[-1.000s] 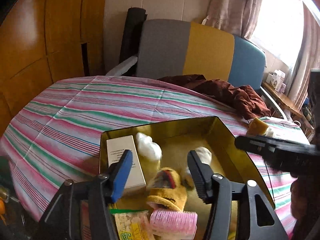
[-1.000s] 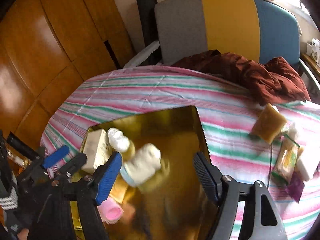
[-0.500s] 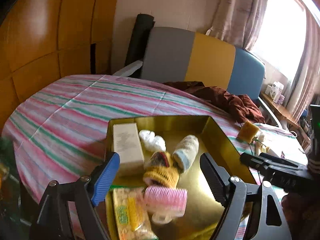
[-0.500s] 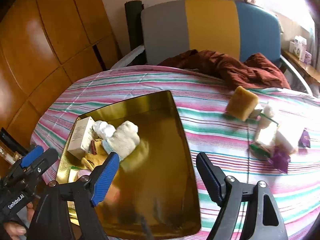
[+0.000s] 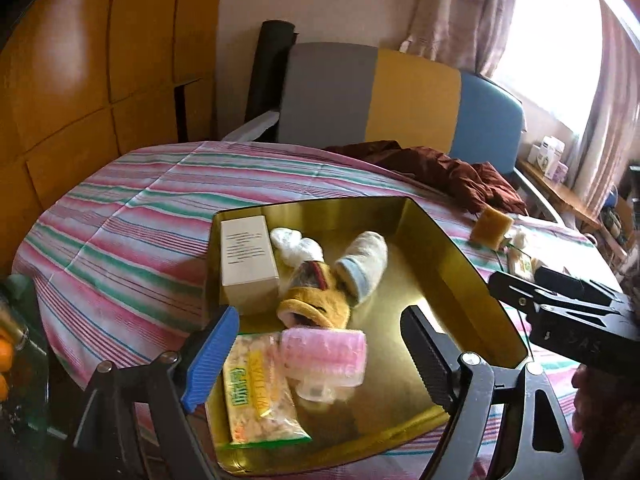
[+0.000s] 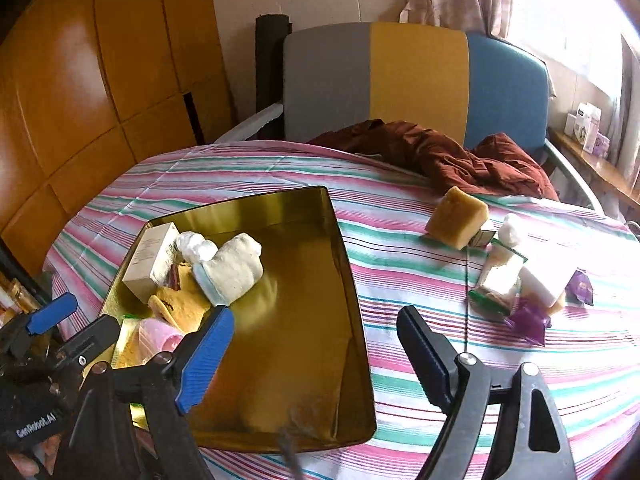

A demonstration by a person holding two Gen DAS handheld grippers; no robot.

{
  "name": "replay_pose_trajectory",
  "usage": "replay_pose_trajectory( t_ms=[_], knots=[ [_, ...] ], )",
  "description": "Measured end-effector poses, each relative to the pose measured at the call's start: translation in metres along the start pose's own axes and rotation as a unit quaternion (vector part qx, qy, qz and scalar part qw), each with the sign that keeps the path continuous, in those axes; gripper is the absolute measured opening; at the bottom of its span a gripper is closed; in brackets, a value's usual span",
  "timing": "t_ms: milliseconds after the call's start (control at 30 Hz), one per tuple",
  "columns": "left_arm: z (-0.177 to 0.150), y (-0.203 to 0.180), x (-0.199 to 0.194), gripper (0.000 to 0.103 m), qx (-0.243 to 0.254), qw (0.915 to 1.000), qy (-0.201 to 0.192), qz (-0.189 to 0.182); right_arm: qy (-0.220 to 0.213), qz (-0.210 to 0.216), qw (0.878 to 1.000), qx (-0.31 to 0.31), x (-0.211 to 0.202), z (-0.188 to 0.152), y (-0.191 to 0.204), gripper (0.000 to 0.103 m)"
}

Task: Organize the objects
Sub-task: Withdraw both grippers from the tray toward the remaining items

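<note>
Leftovers decided the next move as I read it: the gold tin already held a white box, a rolled cream sock, a yellow slipper, a pink roller and a snack packet, while the loose pile sat apart on the striped tablecloth, off to the tin's right. My right gripper had its jaws opening with nothing between them, hanging over the tin's near right corner. From there the pile lay ahead and to the right: a tan sponge block farthest back, then a green-edged packet, whose long axis ran roughly away from me, and a purple wrapper nearest. My left gripper was also spread wide and empty, above the roller and snack packet at the tin's near left. I judged the right hand clearly nearer the pile, so that reach belonged to it, with the purple wrapper the shortest.
</note>
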State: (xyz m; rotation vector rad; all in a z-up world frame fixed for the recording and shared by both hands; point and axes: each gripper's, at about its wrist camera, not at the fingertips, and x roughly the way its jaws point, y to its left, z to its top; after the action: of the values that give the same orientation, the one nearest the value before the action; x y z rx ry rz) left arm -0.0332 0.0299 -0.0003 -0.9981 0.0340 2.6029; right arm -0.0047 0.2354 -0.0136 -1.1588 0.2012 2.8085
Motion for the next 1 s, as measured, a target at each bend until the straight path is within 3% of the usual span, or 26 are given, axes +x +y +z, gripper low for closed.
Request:
replay_pose_trajectory(
  t_ms=[133,467,1000],
  knots=[
    [-0.003,-0.009,-0.001,0.086,0.012,0.9999,0.003,-0.003,-0.005,-0.006,1.0,-0.001,-0.002,-0.003,-0.003,0.092],
    [-0.005,-0.02,-0.001,0.087,0.031,0.9995,0.004,0.0,-0.001,-0.026,1.0,-0.009,-0.003,-0.003,-0.018,0.092],
    [-0.011,-0.041,0.004,0.087,0.062,0.9978,0.019,-0.013,-0.01,-0.095,0.995,0.013,-0.015,0.017,-0.097,0.092]
  ],
)
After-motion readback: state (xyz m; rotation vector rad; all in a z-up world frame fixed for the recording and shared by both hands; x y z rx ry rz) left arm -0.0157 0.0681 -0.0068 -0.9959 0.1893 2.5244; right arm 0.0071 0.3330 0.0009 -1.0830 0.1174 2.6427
